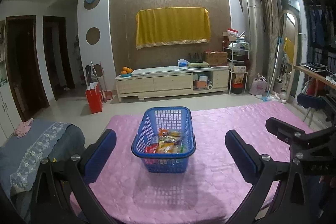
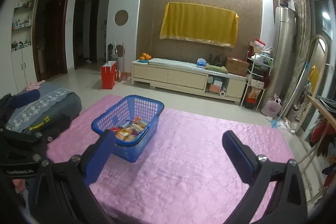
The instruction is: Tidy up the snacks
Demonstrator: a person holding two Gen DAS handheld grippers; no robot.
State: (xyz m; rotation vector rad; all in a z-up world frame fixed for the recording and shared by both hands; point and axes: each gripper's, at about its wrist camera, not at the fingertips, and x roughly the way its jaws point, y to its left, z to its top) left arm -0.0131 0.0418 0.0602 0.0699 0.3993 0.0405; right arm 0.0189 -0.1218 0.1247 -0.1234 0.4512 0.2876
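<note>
Your blue basket [image 1: 166, 140] sits on the pink tablecloth [image 1: 220, 140], the snack packets [image 1: 166, 143] heaped in its near end. Both grippers are spread wide and hold nothing. The left gripper [image 1: 170, 152] faces the basket head-on, down its long axis — the nearer one, I'd judge. From the right gripper [image 2: 168, 152] the basket lies forward-left, just past the left finger.

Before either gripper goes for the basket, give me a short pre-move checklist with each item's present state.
1. Left gripper open, holding nothing: ok.
2. Right gripper open, holding nothing: ok.
3. Blue basket upright on the pink tablecloth: ok.
4. Snack packets all inside the basket, none on the cloth: ok.
5. Cloth bare around the basket for setting packets down: ok.
6. Number and kinds of packets: cannot tell.
</note>
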